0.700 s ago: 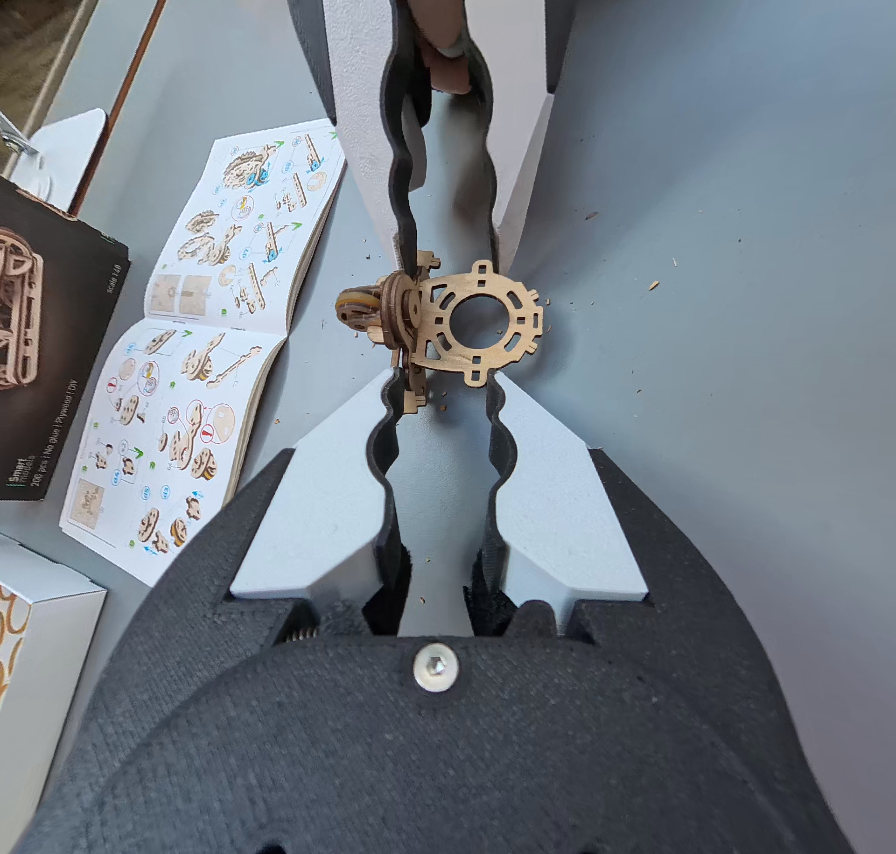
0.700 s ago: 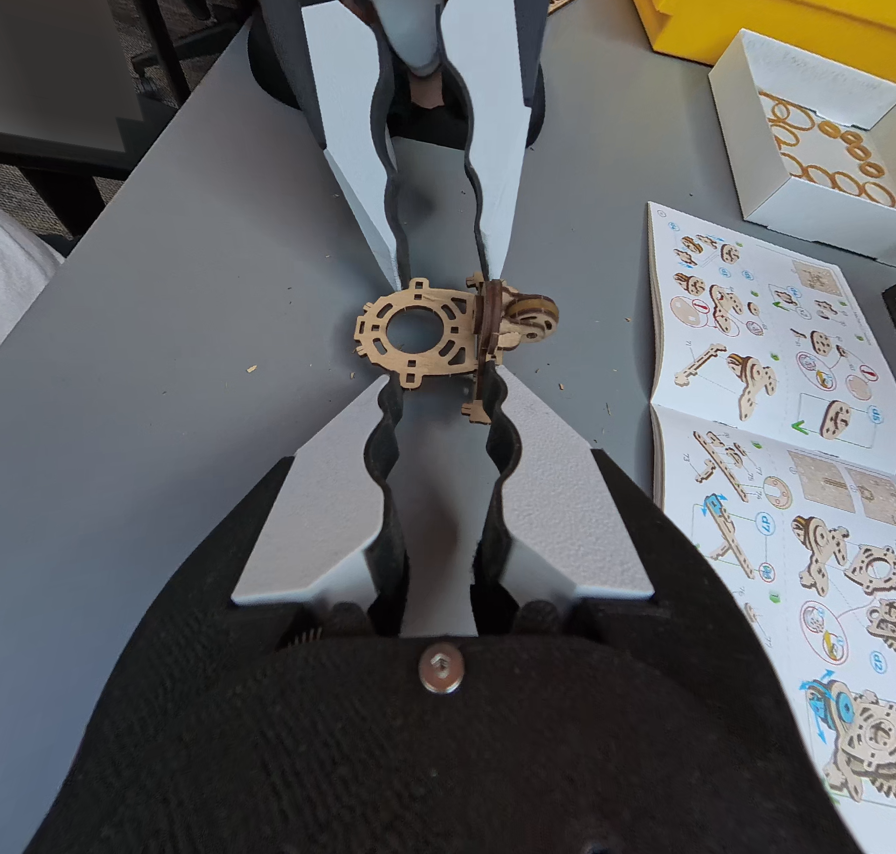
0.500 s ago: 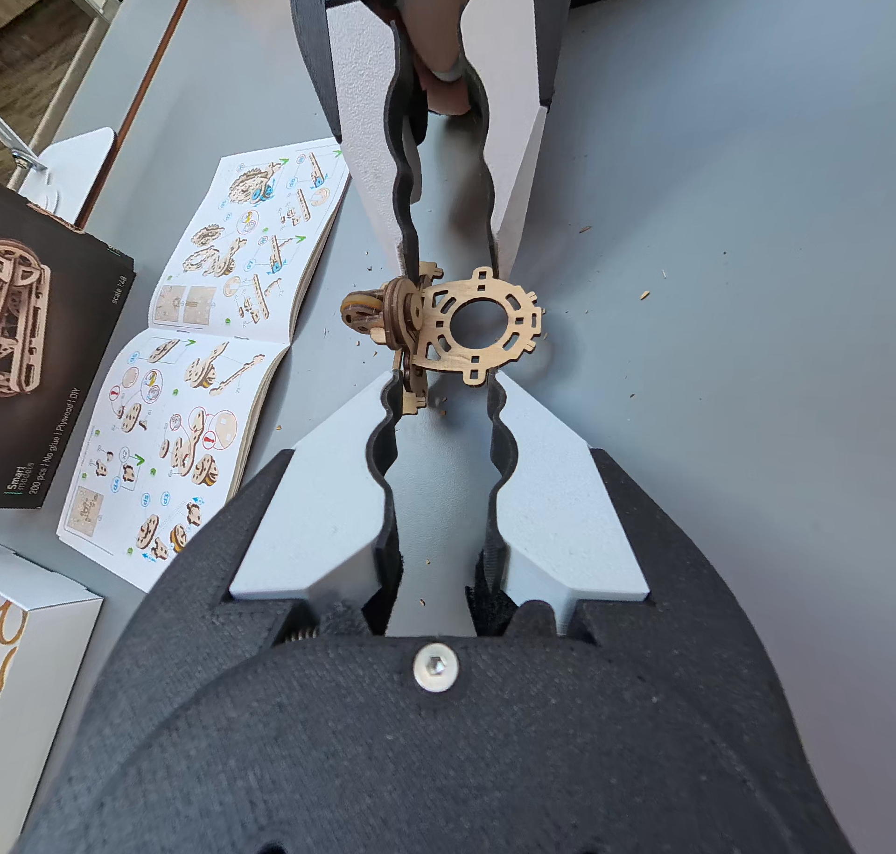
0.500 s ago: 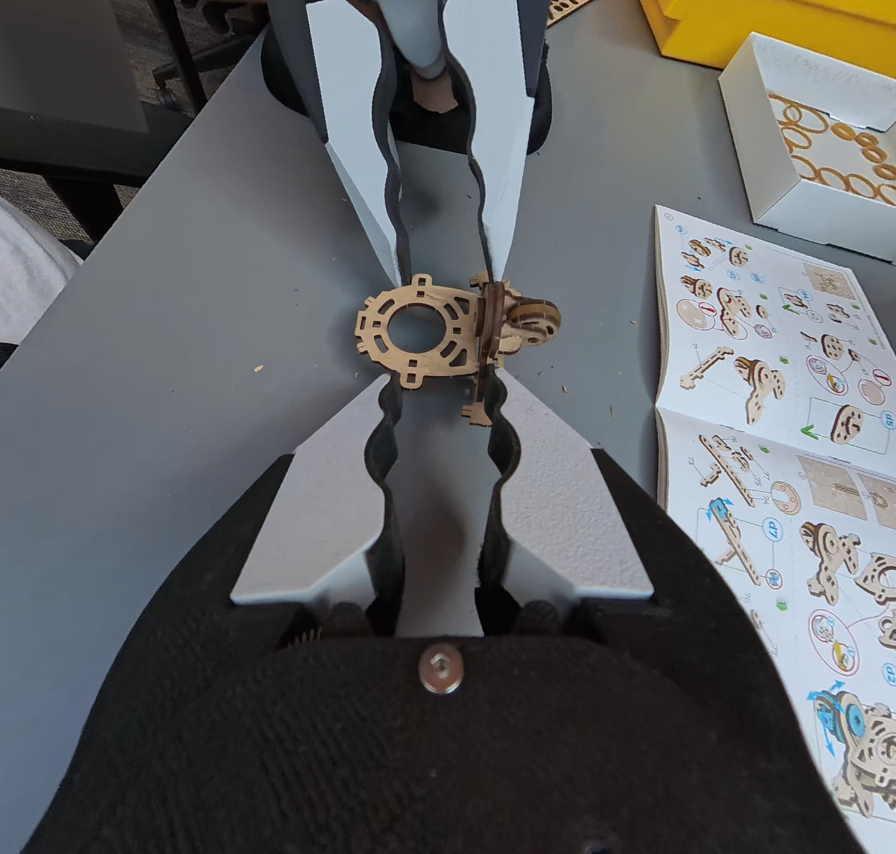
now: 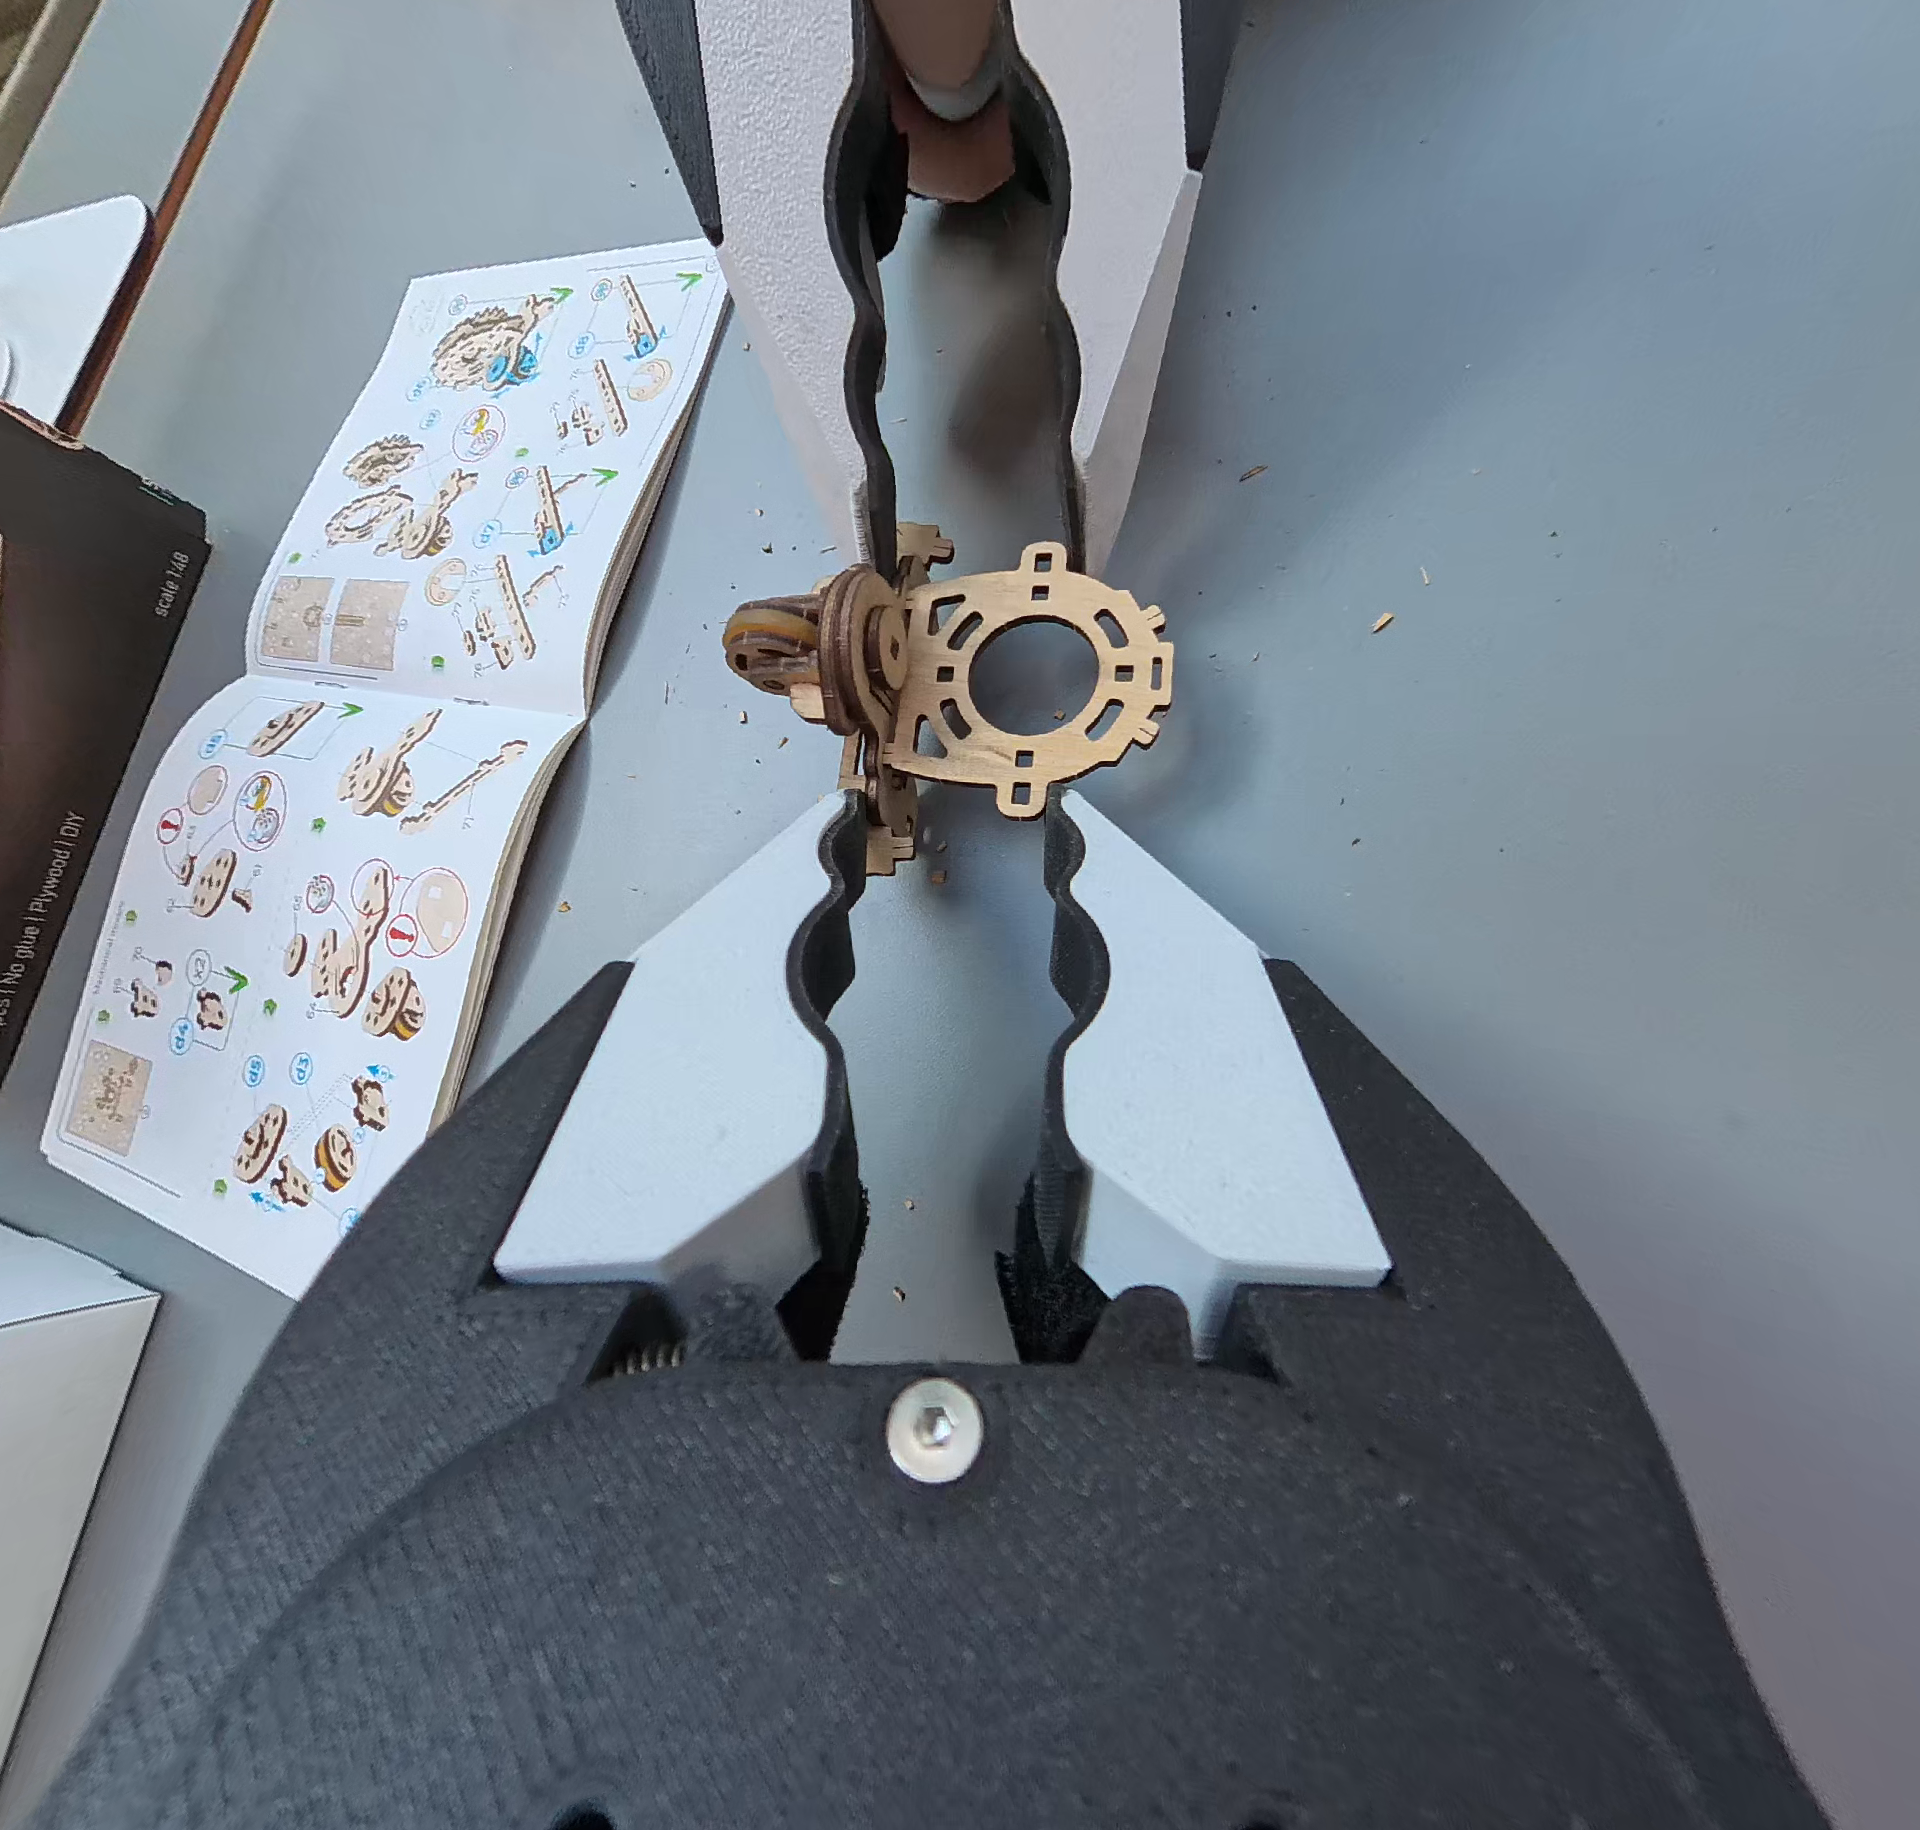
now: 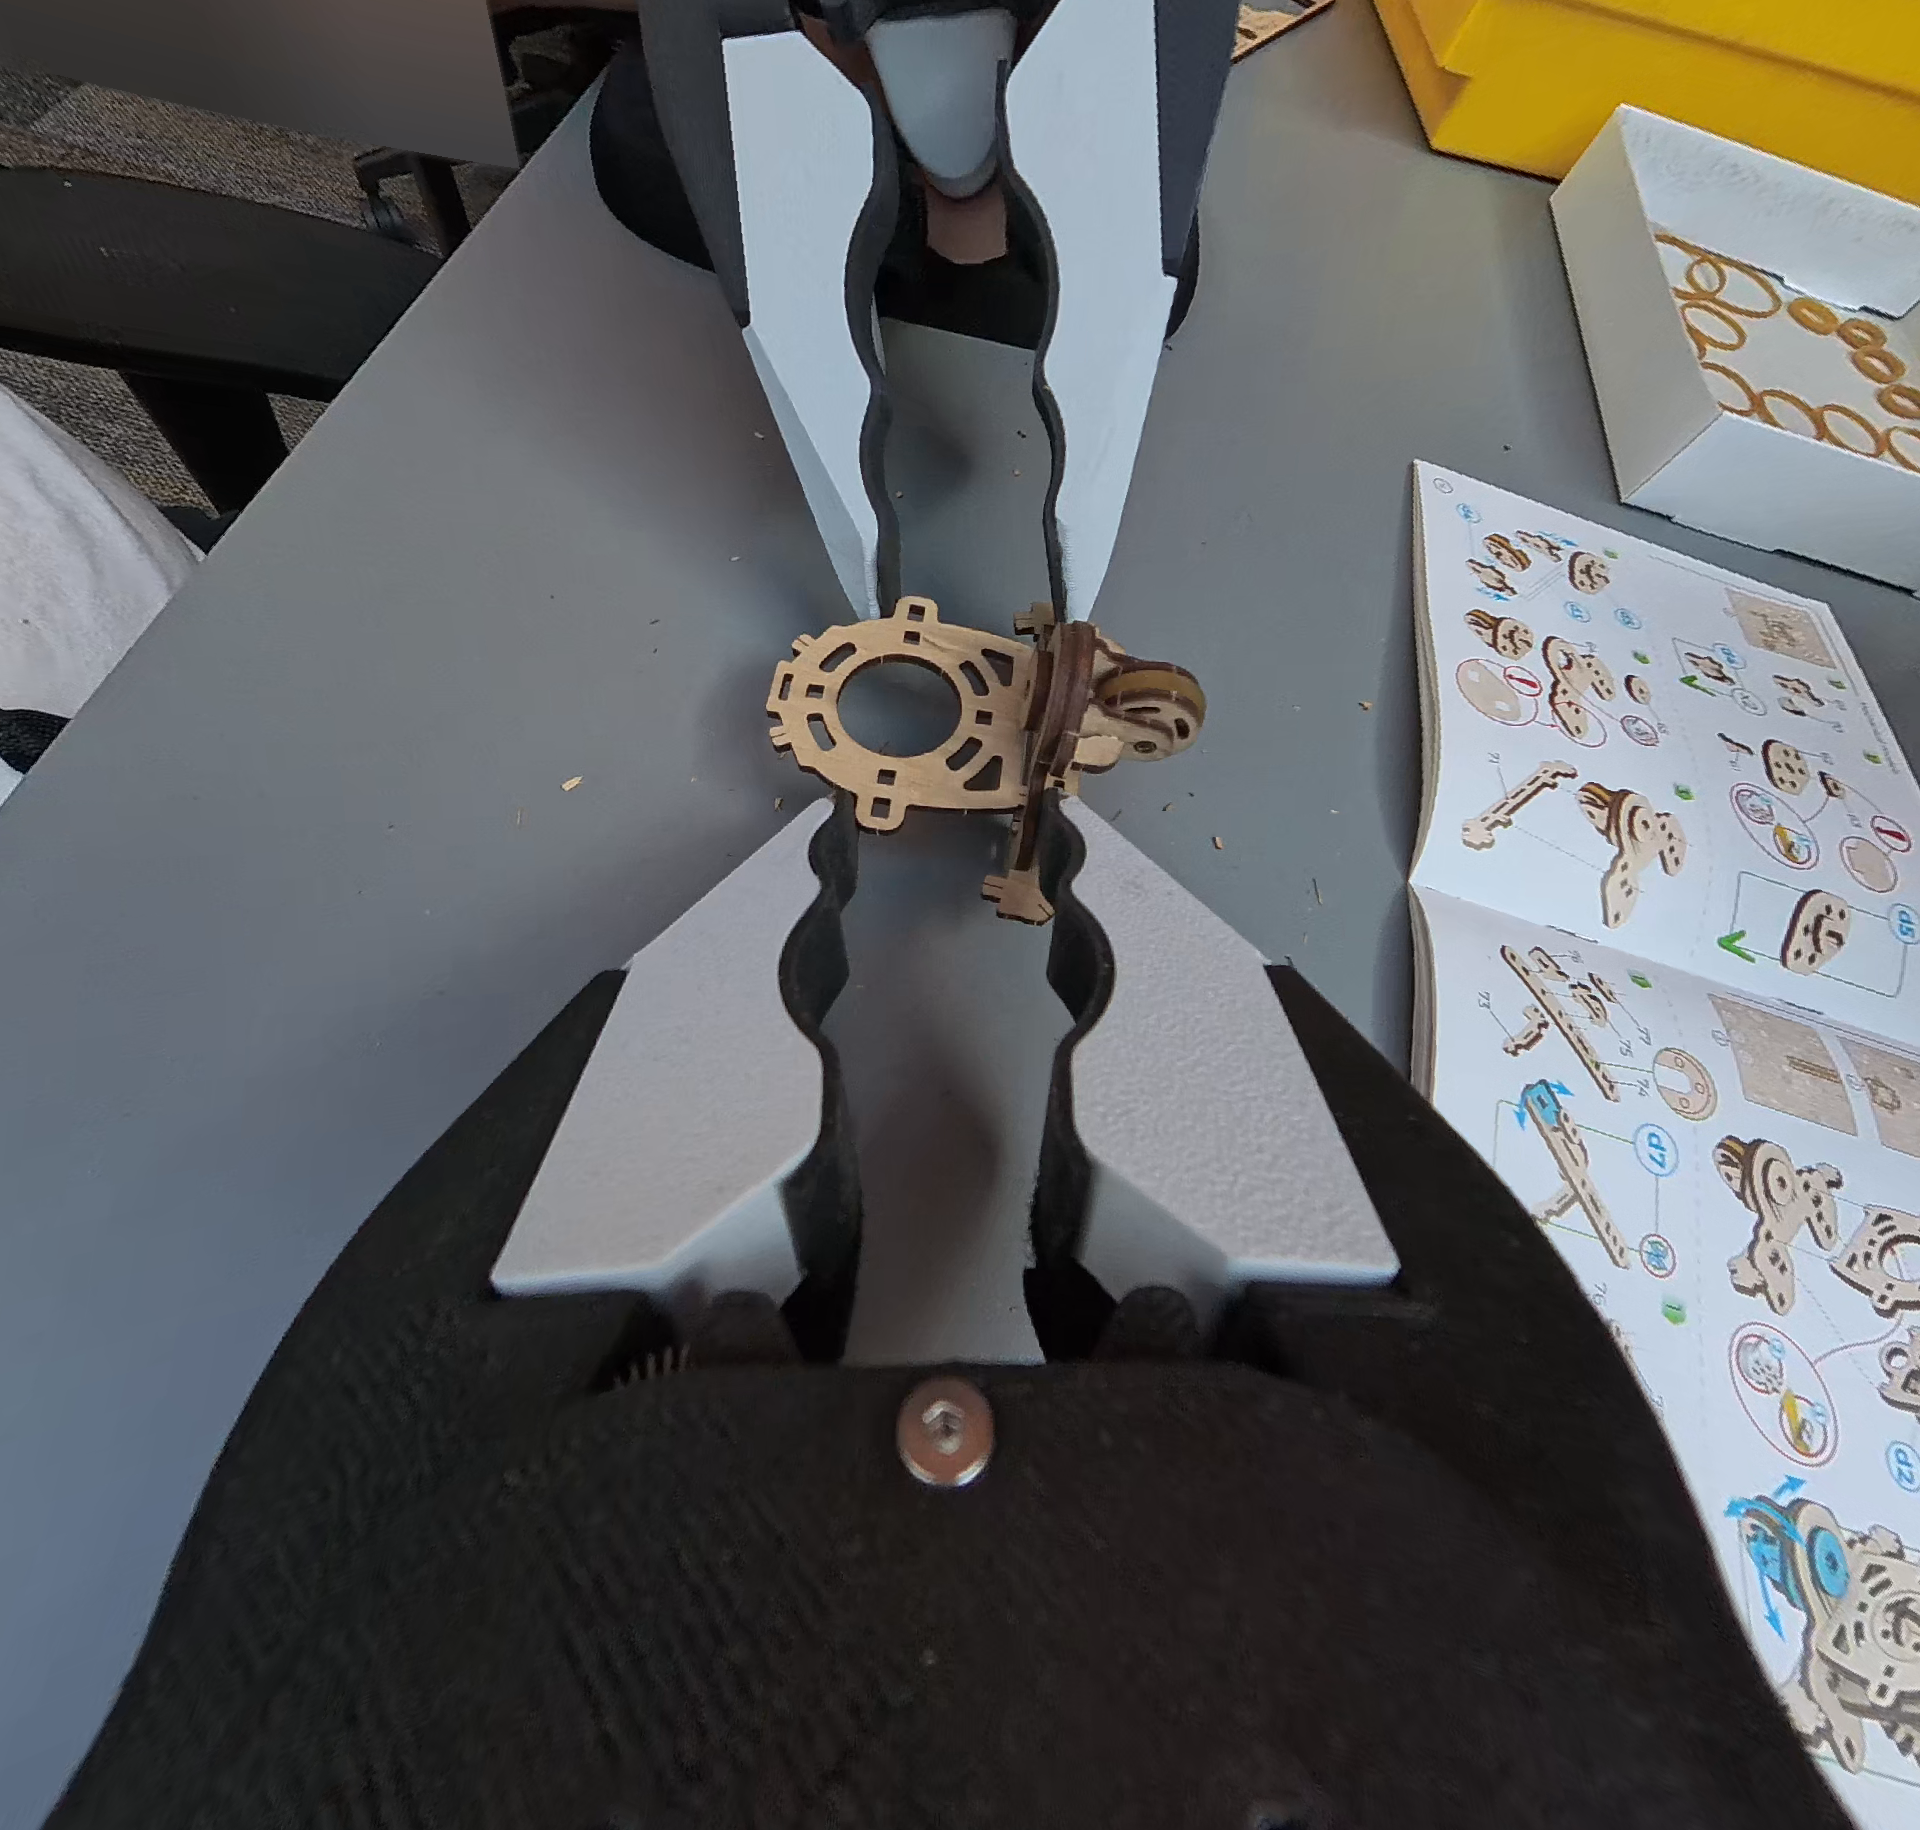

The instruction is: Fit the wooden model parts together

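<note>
Both tongs, left (image 5: pixel 951 814) and right (image 6: pixel 945 819), meet tip-to-tip, jaws apart, bracketing the wooden assembly (image 5: pixel 997 684).

- The left gripper (image 5: pixel 951 830) pointed forward over a grey table (image 5: pixel 1558 637), its fingers parted and their tips at the near edge of a wooden model (image 5: pixel 956 684).
- The right gripper (image 5: pixel 971 533) faced it from the far side, fingers also parted, tips at the model's far edge.
- The model showed a flat pale ring plate (image 5: pixel 1039 679) with slots, joined on its left to an upright disc (image 5: pixel 857 663) and a small wheel (image 5: pixel 764 642).
- An open booklet (image 5: pixel 384 741) lay on the table to the left, a dark box (image 5: pixel 73 720) beyond it.
- Wood crumbs (image 5: pixel 1382 623) dotted the table.
</note>
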A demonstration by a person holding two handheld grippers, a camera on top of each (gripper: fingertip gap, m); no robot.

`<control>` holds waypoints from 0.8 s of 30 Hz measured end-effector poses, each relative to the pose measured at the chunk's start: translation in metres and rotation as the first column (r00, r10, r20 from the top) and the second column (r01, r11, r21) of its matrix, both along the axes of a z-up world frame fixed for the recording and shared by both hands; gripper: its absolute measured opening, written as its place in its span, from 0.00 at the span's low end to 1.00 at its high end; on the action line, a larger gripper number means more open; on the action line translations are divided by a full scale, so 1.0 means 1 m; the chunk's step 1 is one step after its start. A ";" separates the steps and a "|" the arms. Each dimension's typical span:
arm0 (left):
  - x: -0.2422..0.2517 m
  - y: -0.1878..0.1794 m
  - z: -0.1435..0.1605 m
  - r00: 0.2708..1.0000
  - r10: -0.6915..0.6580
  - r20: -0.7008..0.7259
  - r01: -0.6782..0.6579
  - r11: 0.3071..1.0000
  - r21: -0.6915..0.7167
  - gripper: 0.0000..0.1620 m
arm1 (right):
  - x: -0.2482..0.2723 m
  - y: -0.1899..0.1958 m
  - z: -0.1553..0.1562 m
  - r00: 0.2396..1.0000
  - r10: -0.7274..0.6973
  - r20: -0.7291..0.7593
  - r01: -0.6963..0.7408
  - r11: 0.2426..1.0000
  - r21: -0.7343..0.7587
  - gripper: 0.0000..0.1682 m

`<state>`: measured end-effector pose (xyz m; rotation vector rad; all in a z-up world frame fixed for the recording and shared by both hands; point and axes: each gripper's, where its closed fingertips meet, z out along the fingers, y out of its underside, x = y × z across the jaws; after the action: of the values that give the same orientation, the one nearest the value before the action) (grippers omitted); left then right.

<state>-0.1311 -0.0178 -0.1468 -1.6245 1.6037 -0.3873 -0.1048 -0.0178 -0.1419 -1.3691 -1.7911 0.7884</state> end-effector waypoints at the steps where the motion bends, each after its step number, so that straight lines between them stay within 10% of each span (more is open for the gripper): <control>1: 0.000 0.000 0.000 1.000 0.000 -0.002 0.001 1.000 0.011 0.20 | 0.000 -0.001 0.000 1.000 0.009 0.005 -0.009 1.000 -0.008 0.22; 24: -0.001 0.002 -0.001 1.000 0.026 0.008 -0.026 1.000 -0.016 0.19 | 0.000 0.001 -0.001 1.000 -0.026 0.005 0.026 0.999 0.020 0.20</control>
<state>-0.1322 -0.0156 -0.1477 -1.6522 1.5754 -0.3933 -0.1050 -0.0164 -0.1433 -1.3798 -1.7772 0.7521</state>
